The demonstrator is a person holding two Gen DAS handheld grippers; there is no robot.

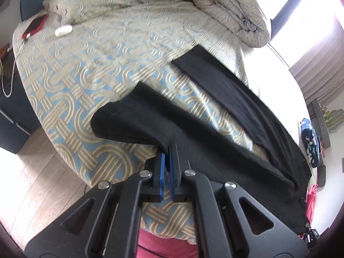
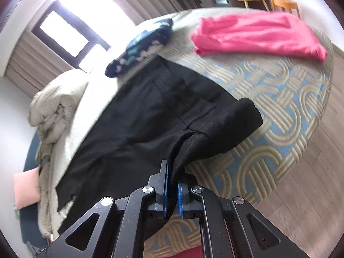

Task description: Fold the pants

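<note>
L+R jaws clenched on black pants (image 2: 150, 107) | nearby: pink garment (image 2: 258, 34), navy bundle (image 2: 139, 47), quilt (image 1: 232, 10)

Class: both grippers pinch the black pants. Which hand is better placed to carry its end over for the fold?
Probably the left gripper: its end of the black pants is the free legs.

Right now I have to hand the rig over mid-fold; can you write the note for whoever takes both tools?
Left tool: shut on the black pants, near edge.
Right tool: shut on the same pants at a bunched edge beside the rolled waistband end.
Pants: spread across the patterned bed cover, both gripped edges lifted off it, legs apart.
Nearby: pink garment and dark floral garment lie further along the bed.
Done: both grips taken.
Left: bring one leg over the other, fold lengthwise, set down.
</note>
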